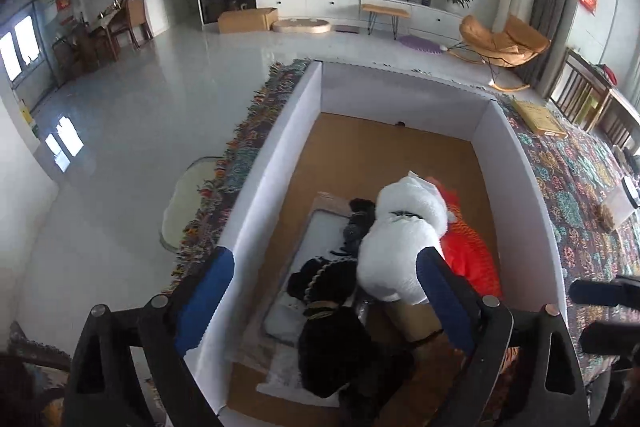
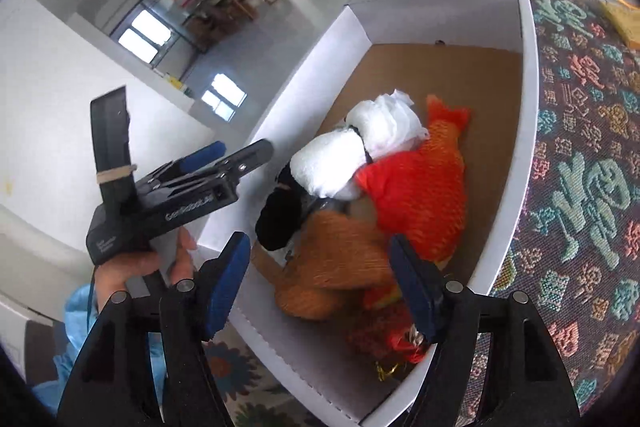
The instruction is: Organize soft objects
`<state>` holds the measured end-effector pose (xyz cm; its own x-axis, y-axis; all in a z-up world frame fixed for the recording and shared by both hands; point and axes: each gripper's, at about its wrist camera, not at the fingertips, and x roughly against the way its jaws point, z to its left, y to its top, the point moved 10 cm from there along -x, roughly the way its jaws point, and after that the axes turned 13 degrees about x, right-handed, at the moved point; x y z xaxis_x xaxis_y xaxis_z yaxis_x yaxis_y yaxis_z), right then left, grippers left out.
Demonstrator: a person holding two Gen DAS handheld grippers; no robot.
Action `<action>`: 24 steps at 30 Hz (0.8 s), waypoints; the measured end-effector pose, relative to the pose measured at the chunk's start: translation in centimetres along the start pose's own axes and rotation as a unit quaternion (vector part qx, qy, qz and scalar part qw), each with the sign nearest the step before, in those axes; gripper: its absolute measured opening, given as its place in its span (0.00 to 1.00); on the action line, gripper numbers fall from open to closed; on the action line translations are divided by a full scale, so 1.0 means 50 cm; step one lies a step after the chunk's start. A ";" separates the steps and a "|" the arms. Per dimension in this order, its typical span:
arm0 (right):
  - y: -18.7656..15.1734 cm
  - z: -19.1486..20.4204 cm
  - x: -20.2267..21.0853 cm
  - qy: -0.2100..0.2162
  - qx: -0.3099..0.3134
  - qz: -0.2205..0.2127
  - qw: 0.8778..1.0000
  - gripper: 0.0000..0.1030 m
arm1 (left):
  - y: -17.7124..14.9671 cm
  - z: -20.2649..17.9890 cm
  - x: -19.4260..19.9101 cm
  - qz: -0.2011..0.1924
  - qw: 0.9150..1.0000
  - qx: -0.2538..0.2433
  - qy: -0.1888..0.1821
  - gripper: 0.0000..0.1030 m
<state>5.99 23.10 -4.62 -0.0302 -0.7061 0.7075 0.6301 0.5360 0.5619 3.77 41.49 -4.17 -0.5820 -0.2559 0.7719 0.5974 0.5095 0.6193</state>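
Item: pile of soft toys, lying inside the white-walled box (image 1: 276, 131) with a brown cardboard floor, which stands on a patterned woven cloth (image 1: 568, 179).

Contents, centre outward: white plush toy (image 1: 404, 227), uppermost; orange-red fish plush (image 2: 424, 183) touching it at its 3 o'clock in the left wrist view, tail toward the far wall; black plush toy (image 1: 340, 343) at the white one's 7 o'clock; brown-orange plush toy (image 2: 340, 263) nearest the near wall. A pale flat pad (image 1: 316, 243) lies under the black toy. A red patterned item (image 2: 384, 339) with gold trim sits in the near corner; its kind cannot be told.

Long axis: the pile runs from the near wall toward the far wall, roughly 6 to 12 o'clock in the left wrist view, crowded into the near half of the box.

Left gripper (image 1: 326, 303): jaws wide apart, nothing between the pads, over the near left wall, pile directly ahead and below.

Right gripper (image 2: 320, 291): jaws apart, empty, above the near wall; brown-orange toy at 12 o'clock between the fingers' lines.

Judgement: both stand close; the right is nearer the fish and brown-orange toy, the left nearer the black one.
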 end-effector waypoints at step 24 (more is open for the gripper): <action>-0.042 -0.004 0.080 -0.224 0.122 0.059 0.965 0.73 | -0.153 -0.029 0.128 0.008 0.996 0.036 0.083 1.00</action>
<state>4.69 19.04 -3.03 -0.3359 -0.3921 0.8564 0.4493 0.7324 0.5115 -3.71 34.77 -3.74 -0.4694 -0.3771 0.7984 0.5611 0.5708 0.5995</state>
